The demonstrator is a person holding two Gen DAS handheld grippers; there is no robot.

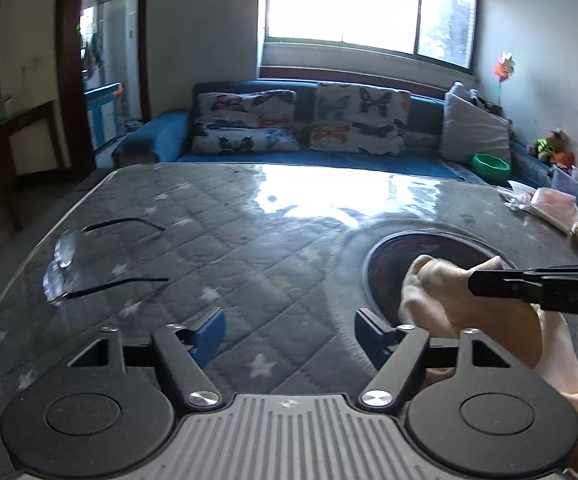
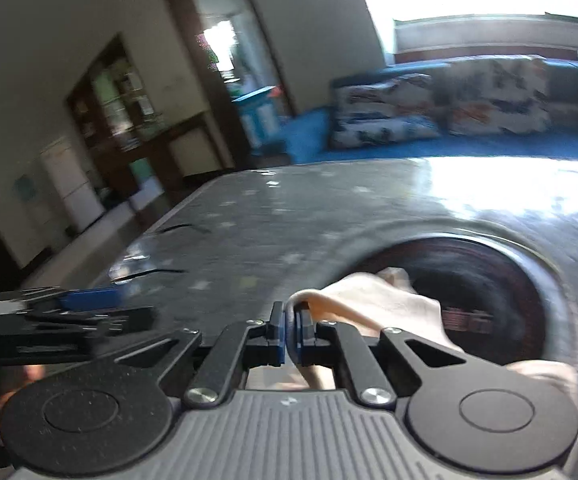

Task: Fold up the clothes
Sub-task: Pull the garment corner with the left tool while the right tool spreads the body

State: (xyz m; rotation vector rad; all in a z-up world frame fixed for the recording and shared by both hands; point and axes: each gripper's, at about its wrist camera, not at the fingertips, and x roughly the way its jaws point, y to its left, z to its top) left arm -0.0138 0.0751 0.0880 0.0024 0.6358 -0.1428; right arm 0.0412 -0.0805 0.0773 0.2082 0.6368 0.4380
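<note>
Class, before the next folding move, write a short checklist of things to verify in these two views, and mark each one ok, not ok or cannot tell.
1. Right hand-held gripper shut on the cream cloth: ok.
2. Left hand-held gripper open and empty, ready to take hold: ok.
3. Left one beside the cloth: ok.
4. Glasses lie apart from the cloth: ok.
5. Cloth spread flat on the table: not ok, it is bunched.
6. Which garment it is: cannot tell.

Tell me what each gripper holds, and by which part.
The right gripper is shut on a bunched fold at the edge of the cream garment. The left gripper is open and holds nothing.
</note>
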